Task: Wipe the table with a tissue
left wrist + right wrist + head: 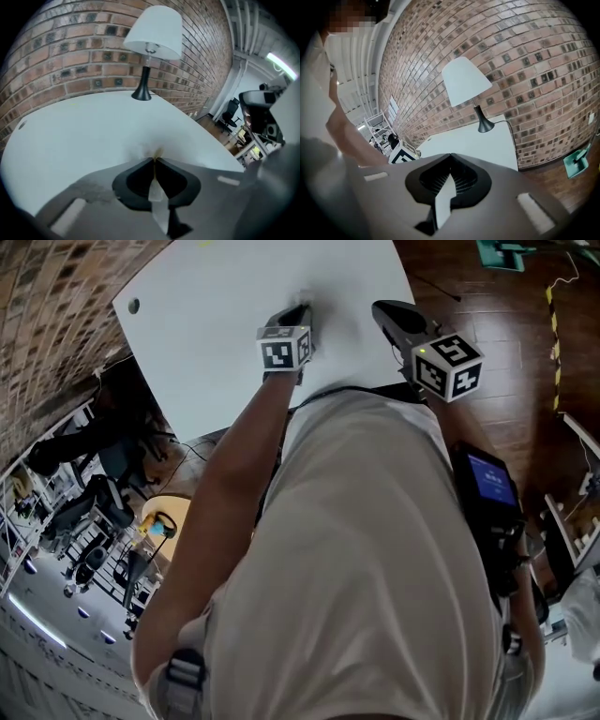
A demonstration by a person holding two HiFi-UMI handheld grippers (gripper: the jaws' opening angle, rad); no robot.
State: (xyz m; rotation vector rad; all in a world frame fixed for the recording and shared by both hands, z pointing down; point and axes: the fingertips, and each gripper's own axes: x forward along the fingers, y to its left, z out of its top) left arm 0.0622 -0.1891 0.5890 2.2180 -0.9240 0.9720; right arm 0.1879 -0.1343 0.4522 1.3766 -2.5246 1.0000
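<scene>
Left tongs (155,160) pinched on tissue (138,151), touching table (70,136); right tongs (450,155) closed, empty.

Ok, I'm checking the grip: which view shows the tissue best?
The left gripper view: the tissue bunches at the tips of the left tongs, against the white table. The head view shows only a faint blur ahead of those tongs; the right gripper view doesn't show it.

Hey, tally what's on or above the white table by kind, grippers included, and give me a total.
Table lamp: 1
Tissue: 1
Hand-held gripper: 2, the left hand-held gripper and the right hand-held gripper
Total: 4
</scene>
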